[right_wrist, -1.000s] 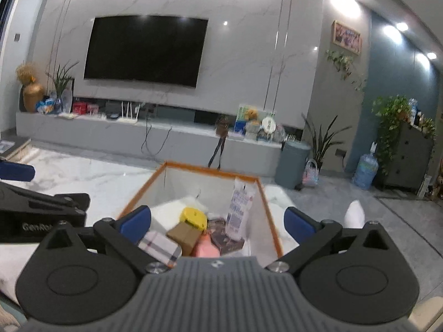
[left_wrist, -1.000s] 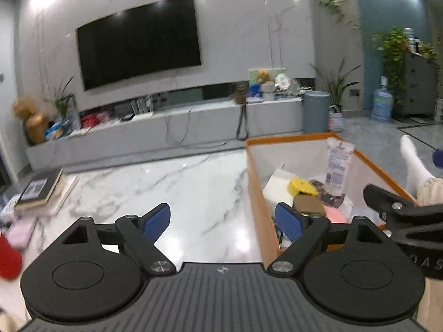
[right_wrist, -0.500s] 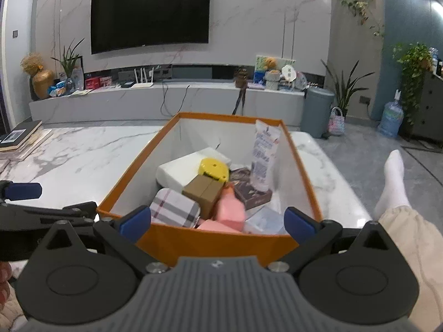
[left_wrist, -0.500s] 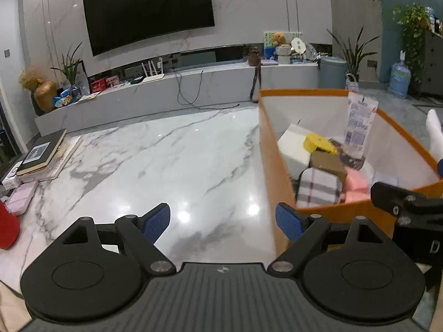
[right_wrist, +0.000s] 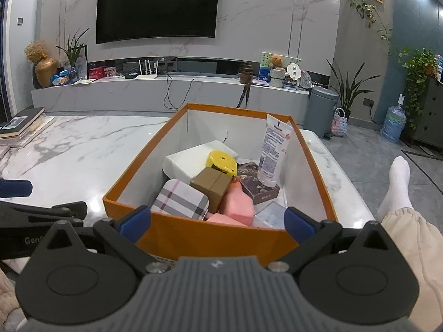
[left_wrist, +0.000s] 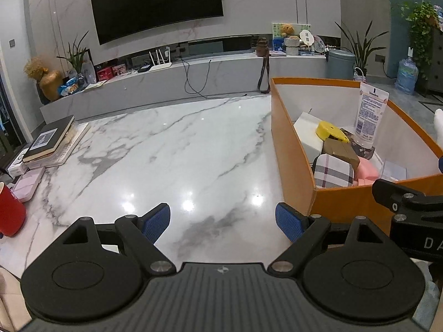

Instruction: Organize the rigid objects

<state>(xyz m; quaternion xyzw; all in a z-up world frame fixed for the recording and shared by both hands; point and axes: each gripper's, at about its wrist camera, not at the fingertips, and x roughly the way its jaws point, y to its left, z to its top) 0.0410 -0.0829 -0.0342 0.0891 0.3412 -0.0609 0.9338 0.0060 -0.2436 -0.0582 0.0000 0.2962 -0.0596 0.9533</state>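
An orange box (right_wrist: 221, 238) stands on the marble table (left_wrist: 171, 155); it also shows at the right of the left wrist view (left_wrist: 293, 149). It holds a plaid case (right_wrist: 180, 199), a brown carton (right_wrist: 213, 184), a yellow round item (right_wrist: 221, 160), a white box (right_wrist: 185, 163), a pink bottle (right_wrist: 238, 204) and an upright lotion tube (right_wrist: 272, 155). My right gripper (right_wrist: 217, 221) is open and empty, just in front of the box's near wall. My left gripper (left_wrist: 223, 220) is open and empty over bare marble, left of the box.
Stacked books (left_wrist: 51, 138) and a pale pink case (left_wrist: 27, 182) lie at the table's left edge, with a red cup (left_wrist: 9, 213) nearer me. A TV console (right_wrist: 166, 91) runs behind the table. A person's socked foot (right_wrist: 396, 185) is at the right.
Both grippers have drawn back toward me and tilted down. The box now lies wholly ahead of the right gripper, and more of the table shows in the left view. Both stay open.
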